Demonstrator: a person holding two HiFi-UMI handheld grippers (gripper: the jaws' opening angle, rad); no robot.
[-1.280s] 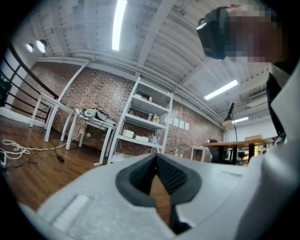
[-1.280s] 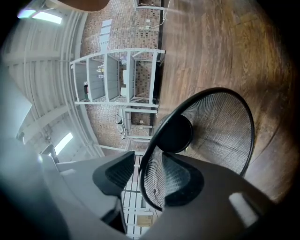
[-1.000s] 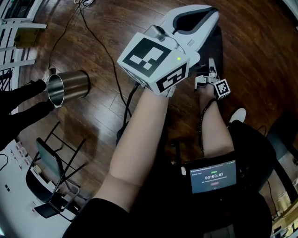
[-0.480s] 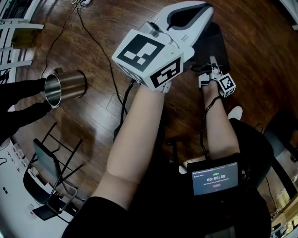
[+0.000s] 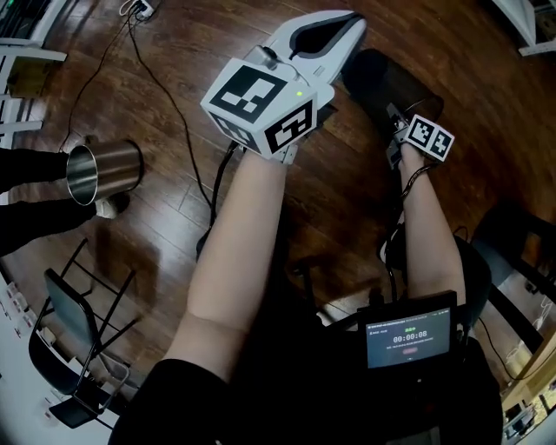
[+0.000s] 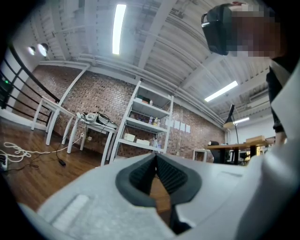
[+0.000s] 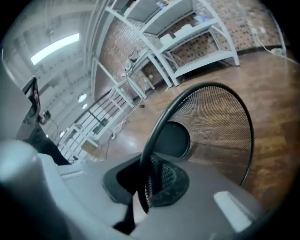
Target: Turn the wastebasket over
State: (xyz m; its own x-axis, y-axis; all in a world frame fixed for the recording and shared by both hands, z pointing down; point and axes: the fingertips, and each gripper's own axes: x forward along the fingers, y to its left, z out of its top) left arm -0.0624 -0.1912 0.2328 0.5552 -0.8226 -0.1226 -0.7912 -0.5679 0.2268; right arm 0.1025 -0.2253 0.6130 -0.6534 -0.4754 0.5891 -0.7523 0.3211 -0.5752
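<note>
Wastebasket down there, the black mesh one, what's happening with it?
A person works with a handheld gripper in each hand. The right gripper is clamped on the rim of the black mesh wastebasket, which is tipped on its side over the wooden floor, mouth toward that gripper. The left gripper is shut on nothing and held clear of the wastebasket.

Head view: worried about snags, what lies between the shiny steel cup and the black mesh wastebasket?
In the head view, a thin black cable crosses the wooden floor between shiny steel cup and black mesh wastebasket; the left claw hangs above that stretch.
</note>
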